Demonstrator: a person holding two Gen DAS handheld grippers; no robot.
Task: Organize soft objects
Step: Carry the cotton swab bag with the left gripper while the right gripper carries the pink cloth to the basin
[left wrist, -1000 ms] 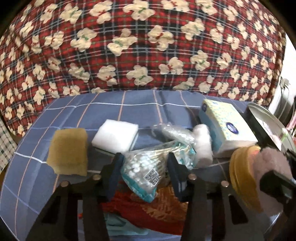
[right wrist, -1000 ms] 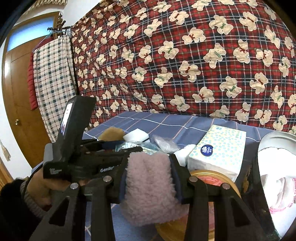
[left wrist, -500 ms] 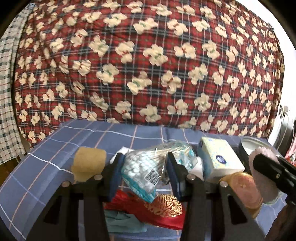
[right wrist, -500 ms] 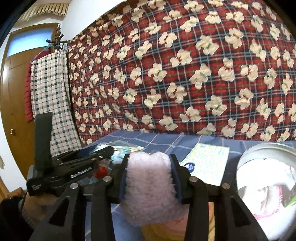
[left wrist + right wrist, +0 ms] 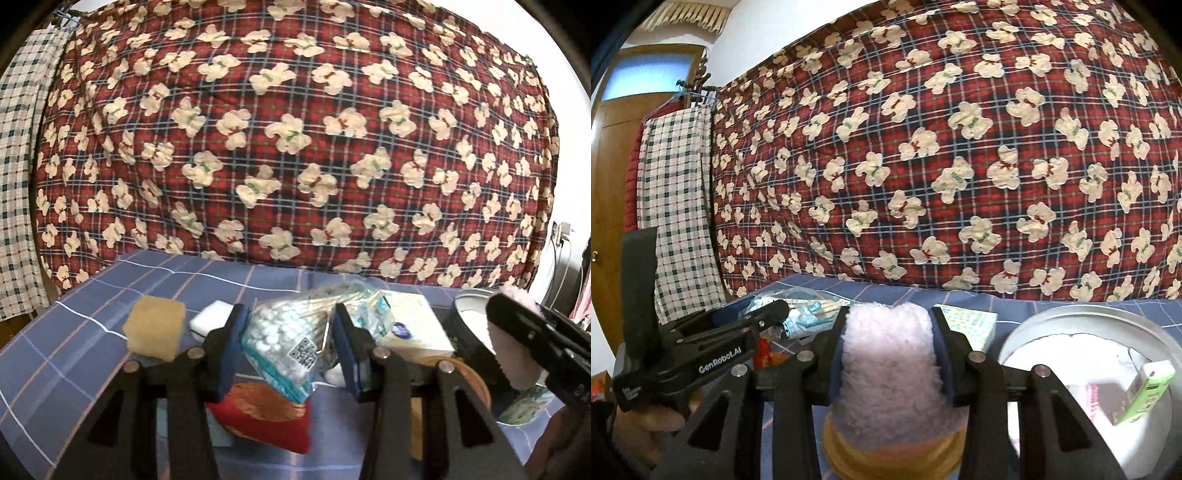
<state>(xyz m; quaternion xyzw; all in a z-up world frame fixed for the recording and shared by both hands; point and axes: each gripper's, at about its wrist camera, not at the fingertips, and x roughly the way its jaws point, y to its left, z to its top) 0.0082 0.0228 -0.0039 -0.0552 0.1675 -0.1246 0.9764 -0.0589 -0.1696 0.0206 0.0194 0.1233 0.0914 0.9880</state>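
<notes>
A bag of cotton swabs [image 5: 291, 341] is clamped between the closed fingers of the left gripper [image 5: 290, 347] and held above a red pouch [image 5: 264, 417] on the blue cloth [image 5: 74, 354]. A fluffy pink pad [image 5: 892, 365] is pinched in the right gripper [image 5: 892, 354], above a yellow disc [image 5: 886, 456]. The carrying step is judged to be in hand. Next, each load would probably need to be brought over the round tin [image 5: 1108, 317], just right, and released; farther back lie a sponge [image 5: 155, 332] and tissue box [image 5: 967, 325].

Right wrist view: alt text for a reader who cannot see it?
The right tool grips a fluffy pale pink cloth above a round yellow item. A round tin of white fabric sits right, the left tool left.
</notes>
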